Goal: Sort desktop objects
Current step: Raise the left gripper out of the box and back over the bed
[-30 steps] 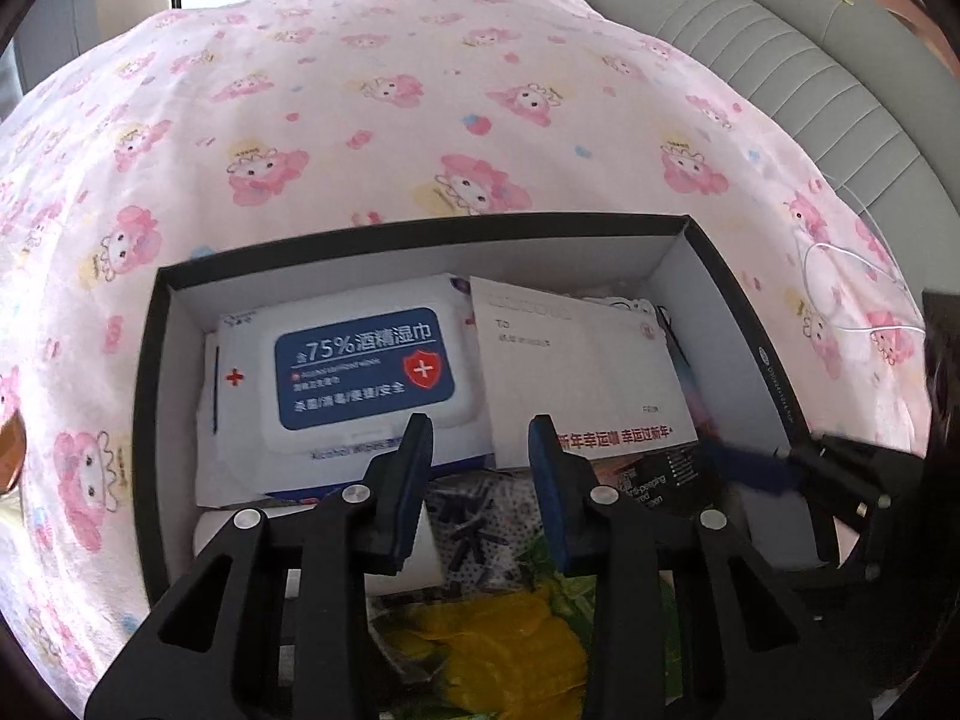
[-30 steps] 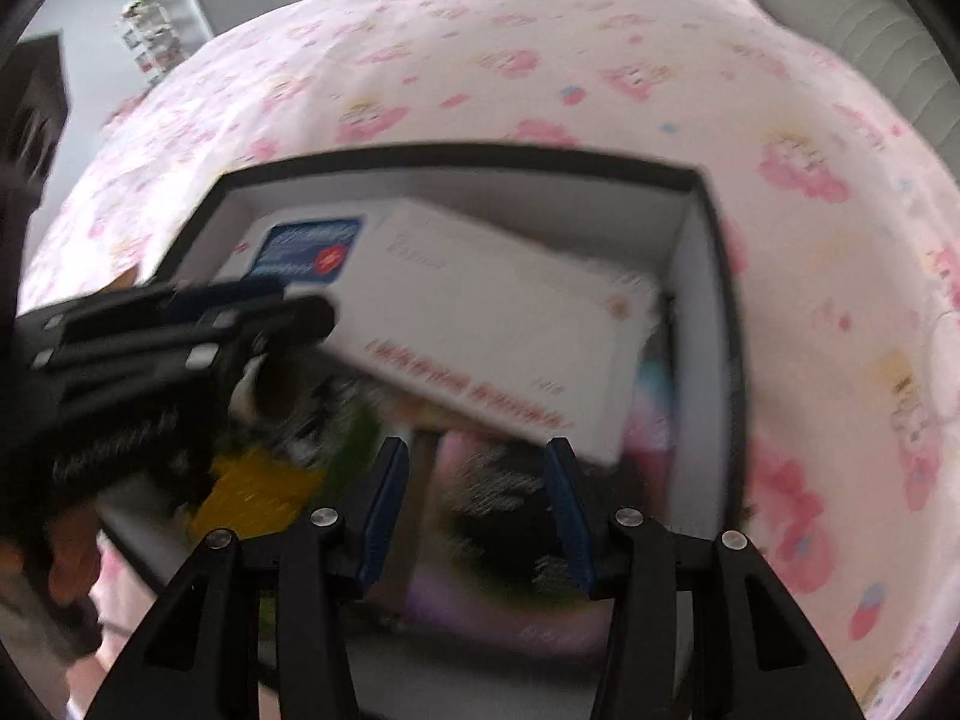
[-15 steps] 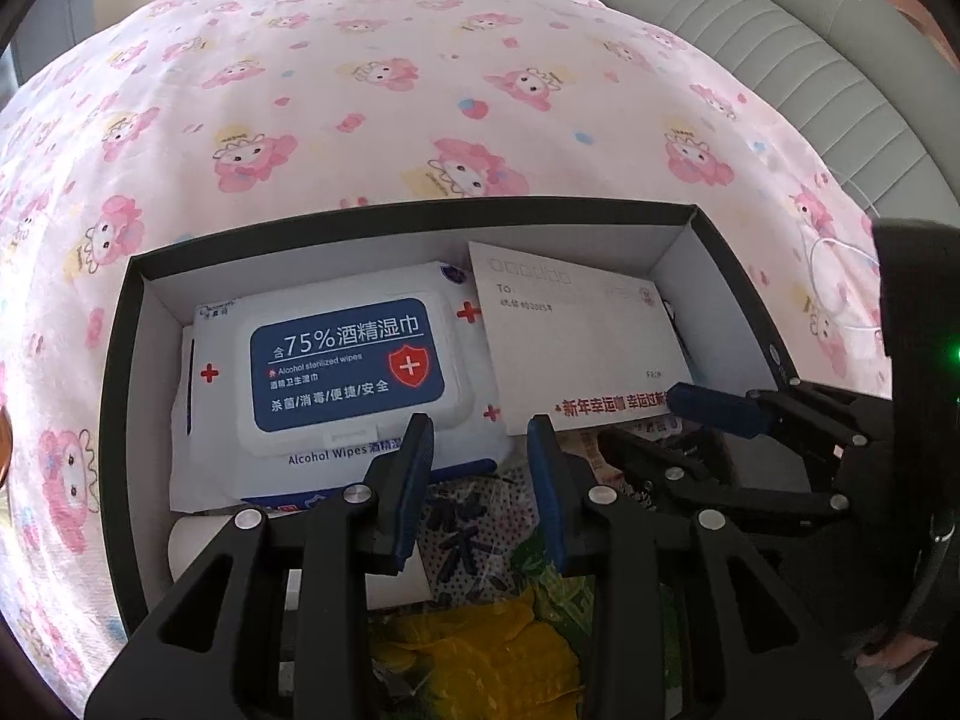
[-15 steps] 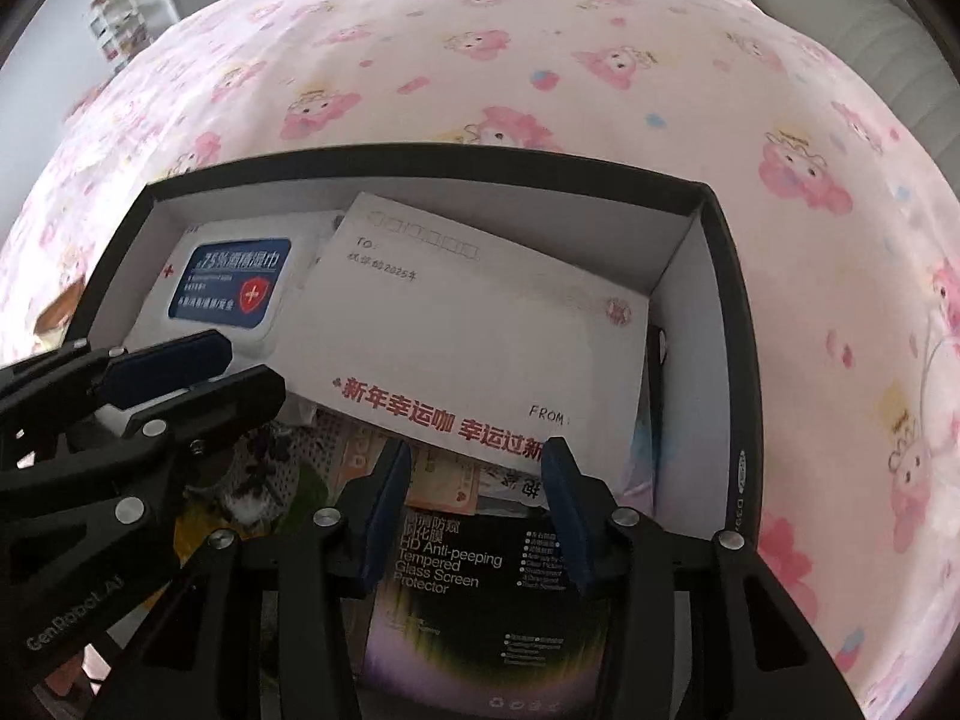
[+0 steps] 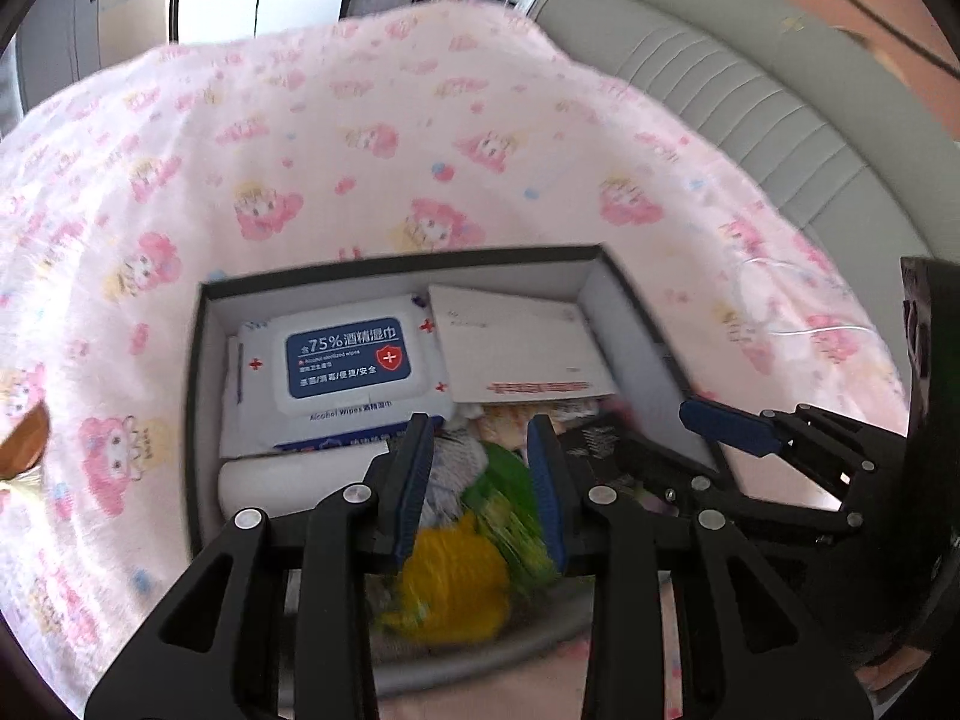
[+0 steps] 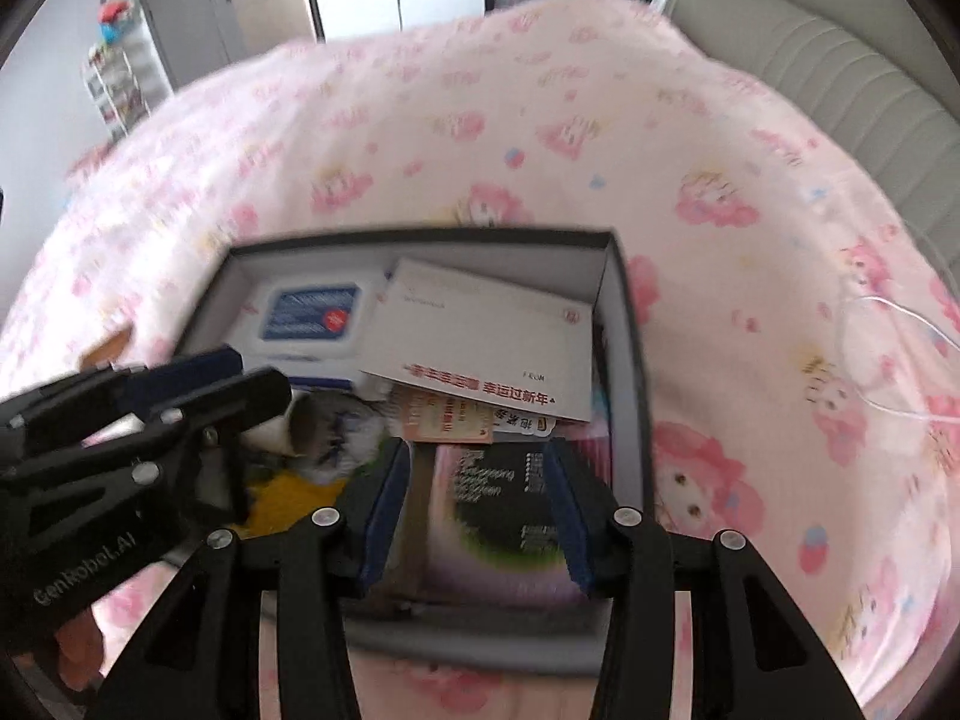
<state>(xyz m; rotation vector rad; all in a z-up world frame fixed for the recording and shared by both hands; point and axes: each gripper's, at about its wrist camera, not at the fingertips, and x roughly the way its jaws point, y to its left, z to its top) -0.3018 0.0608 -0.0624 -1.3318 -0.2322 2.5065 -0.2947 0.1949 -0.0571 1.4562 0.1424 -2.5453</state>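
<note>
A black box with white walls (image 5: 396,267) (image 6: 624,324) sits on the pink patterned cloth. It holds a wet wipes pack (image 5: 345,360) (image 6: 312,315), a white envelope (image 5: 519,348) (image 6: 480,342), a screen protector pack (image 6: 498,510), a white roll (image 5: 288,480) and a yellow and green item (image 5: 456,576). My left gripper (image 5: 480,468) is open and empty above the near left part of the box. My right gripper (image 6: 477,504) is open and empty above the screen protector pack. Each gripper shows in the other's view.
The pink cartoon-print cloth (image 5: 360,144) covers the surface around the box. A grey padded sofa back (image 5: 780,96) runs along the right. A thin white cable (image 6: 888,354) lies on the cloth to the right. A brown object (image 5: 24,438) lies at the left edge.
Both grippers have pulled back and up from the box, so it looks smaller and farther away. Both stay open and empty. The box contents have not moved.
</note>
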